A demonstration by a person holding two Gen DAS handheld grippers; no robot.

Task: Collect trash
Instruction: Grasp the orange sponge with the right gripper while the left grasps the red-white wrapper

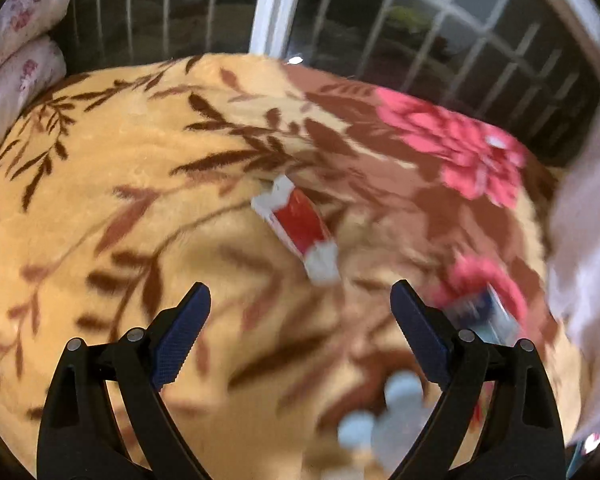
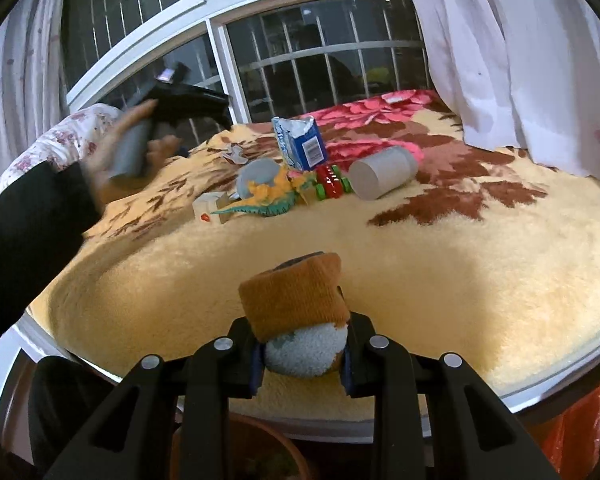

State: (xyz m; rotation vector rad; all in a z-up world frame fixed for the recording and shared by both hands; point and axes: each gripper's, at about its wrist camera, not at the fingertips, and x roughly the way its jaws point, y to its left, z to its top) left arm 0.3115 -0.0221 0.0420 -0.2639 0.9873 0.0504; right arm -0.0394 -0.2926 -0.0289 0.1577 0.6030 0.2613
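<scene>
a: what is the right hand-held gripper (image 2: 302,354) doing?
b: it clamps a rolled sock (image 2: 300,316), orange cuff up and a pale fuzzy toe between the fingers, low over the near edge of the bed (image 2: 480,300).
a: and the left hand-held gripper (image 1: 300,320)?
b: its fingers stand wide apart with nothing between them, hovering over the floral blanket (image 1: 120,160). the view is blurred.
a: where is the trash?
b: in the left wrist view a red and white wrapper (image 1: 298,228) lies on the blanket just ahead of the fingers. in the right wrist view a torn blue and white carton (image 2: 300,142) stands upright far back on the bed, a grey cardboard tube (image 2: 382,172) lies on its side near it, and crumpled paper scraps (image 2: 236,154) lie to the carton's left.
a: anything else there?
b: a toy dinosaur (image 2: 268,200) and a red toy car (image 2: 332,182) lie in front of the carton.
</scene>
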